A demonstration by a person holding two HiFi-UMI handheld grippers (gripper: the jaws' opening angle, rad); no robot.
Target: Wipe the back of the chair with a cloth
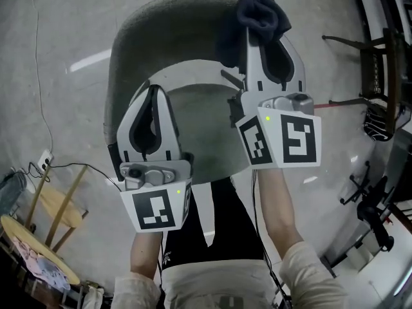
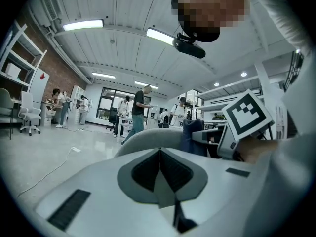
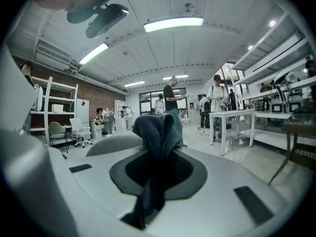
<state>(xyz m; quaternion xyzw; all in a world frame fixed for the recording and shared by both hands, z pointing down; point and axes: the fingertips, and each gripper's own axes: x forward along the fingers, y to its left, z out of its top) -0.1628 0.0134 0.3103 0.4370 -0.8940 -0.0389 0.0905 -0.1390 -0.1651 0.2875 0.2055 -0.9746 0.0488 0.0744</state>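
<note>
In the head view a grey chair stands below me, its curved back (image 1: 158,18) at the top and its seat (image 1: 193,124) between the grippers. My right gripper (image 1: 256,29) is shut on a dark blue cloth (image 1: 261,11), which is bunched at its tips over the right end of the chair back. In the right gripper view the cloth (image 3: 155,132) hangs between the closed jaws, with the chair back (image 3: 111,143) just beyond. My left gripper (image 1: 153,94) is shut on nothing above the seat. Its own view shows the jaws meeting (image 2: 160,153) and the chair back (image 2: 148,136) ahead.
Wooden stools (image 1: 38,234) stand at lower left near a power strip (image 1: 44,159) with a cable across the floor. A dark chair frame (image 1: 376,76) and black equipment (image 1: 373,205) are at the right. Several people and a white table (image 3: 237,115) are far off.
</note>
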